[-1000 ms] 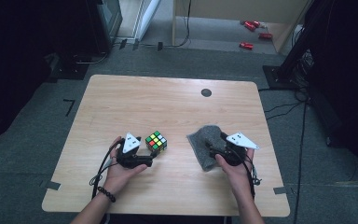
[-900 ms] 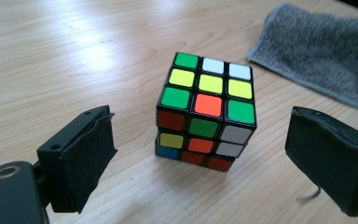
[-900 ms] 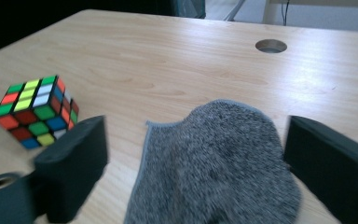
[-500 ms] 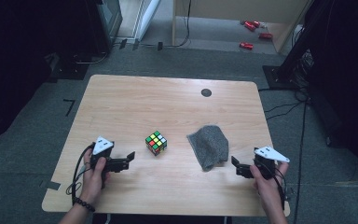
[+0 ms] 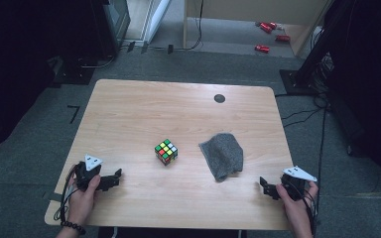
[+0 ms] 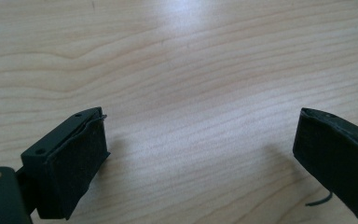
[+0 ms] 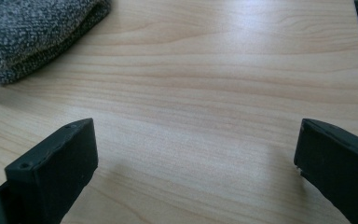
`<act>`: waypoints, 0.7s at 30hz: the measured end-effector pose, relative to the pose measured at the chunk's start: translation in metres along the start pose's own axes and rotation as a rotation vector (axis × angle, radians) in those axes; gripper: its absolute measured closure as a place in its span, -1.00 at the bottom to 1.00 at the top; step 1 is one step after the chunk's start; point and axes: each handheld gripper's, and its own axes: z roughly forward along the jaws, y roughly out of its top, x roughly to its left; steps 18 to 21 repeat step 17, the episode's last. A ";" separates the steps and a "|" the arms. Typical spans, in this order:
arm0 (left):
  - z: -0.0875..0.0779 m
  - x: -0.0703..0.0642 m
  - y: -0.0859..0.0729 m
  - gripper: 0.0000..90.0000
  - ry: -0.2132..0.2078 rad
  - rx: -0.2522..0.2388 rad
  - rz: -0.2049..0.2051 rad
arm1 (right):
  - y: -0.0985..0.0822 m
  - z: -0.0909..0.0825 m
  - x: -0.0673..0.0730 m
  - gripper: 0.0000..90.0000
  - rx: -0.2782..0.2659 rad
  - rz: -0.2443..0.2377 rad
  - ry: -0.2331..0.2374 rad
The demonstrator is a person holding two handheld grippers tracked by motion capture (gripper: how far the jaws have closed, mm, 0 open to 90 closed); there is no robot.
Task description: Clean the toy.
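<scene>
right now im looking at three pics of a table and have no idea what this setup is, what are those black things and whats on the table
No robot here: a person holds a hand tool with two black jaws in each hand. The high view looks down on the wooden table; the left gripper is near its left front edge, the right gripper near its right front corner. The other two pictures come from small cameras riding on each gripper, looking out between its jaws. On the table lie a colourful puzzle cube and, to its right, a grey cloth; the cloth's edge also shows in the right gripper view. Both grippers are open and hold nothing.
</scene>
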 end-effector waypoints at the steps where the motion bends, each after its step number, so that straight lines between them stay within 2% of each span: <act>1: 0.001 0.000 0.000 -0.94 0.002 0.011 0.002 | 0.000 0.000 0.000 -1.00 -0.004 -0.004 -0.005; 3: 0.001 0.001 0.000 -0.94 0.000 0.018 0.003 | 0.000 0.001 0.001 -1.00 0.014 -0.016 -0.002; 6: 0.001 0.000 0.000 -0.95 -0.002 0.019 0.008 | 0.000 0.003 0.004 -1.00 0.051 -0.059 -0.016; 21: 0.002 -0.001 0.001 -0.96 0.005 0.021 0.001 | 0.000 0.004 0.006 -1.00 0.052 -0.043 -0.027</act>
